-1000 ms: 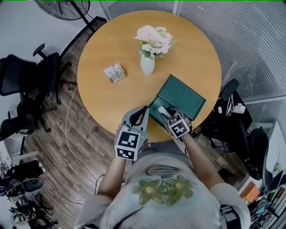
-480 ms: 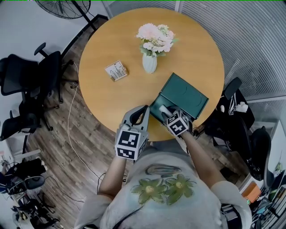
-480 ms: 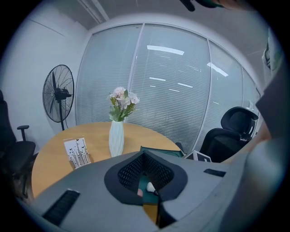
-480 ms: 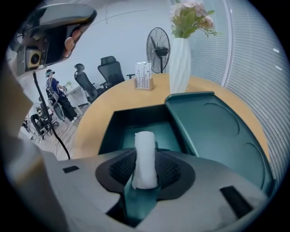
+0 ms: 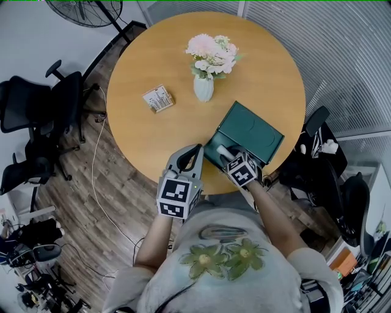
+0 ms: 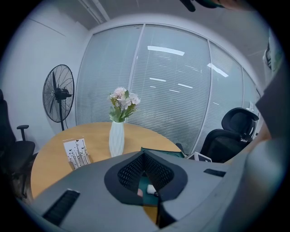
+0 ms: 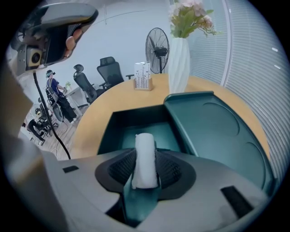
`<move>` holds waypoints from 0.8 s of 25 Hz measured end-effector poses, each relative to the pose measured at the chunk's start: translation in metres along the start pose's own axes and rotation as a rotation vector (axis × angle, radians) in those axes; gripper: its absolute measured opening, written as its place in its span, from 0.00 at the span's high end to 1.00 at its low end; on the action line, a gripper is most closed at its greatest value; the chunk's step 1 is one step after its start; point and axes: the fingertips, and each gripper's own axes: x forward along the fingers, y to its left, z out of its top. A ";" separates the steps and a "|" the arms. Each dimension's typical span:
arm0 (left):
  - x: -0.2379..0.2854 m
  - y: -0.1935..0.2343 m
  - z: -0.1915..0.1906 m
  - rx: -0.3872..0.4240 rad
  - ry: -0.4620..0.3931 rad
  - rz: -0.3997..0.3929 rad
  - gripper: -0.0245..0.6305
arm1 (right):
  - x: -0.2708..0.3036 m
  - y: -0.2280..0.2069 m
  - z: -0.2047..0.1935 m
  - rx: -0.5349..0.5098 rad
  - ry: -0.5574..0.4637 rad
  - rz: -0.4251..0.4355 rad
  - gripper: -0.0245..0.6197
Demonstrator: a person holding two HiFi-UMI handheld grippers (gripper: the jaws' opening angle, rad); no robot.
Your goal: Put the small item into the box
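A dark green box stands open at the table's near edge, its lid laid back to the right. My right gripper hovers over the open box. A small white roll stands between its pads, which still touch it while the jaws are opening. The same roll shows just above the box's inside in the head view. My left gripper is shut and empty just left of the box, with its pads meeting at the tip.
A white vase of pink flowers stands behind the box, and a small printed card holder is to its left. The round wooden table drops off at its near edge. Office chairs and a fan surround the table.
The view has shifted slightly. Both grippers keep their places by the box, and the white roll stays between the right jaws.
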 end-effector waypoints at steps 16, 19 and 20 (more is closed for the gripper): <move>-0.014 -0.003 0.018 0.012 -0.060 -0.006 0.96 | -0.091 0.005 0.065 0.047 -0.290 -0.057 0.71; -0.018 -0.005 0.026 0.019 -0.079 -0.011 0.96 | -0.125 0.004 0.087 0.052 -0.388 -0.091 0.71; -0.019 -0.006 0.029 0.022 -0.086 -0.013 0.96 | -0.136 0.004 0.093 0.054 -0.417 -0.100 0.71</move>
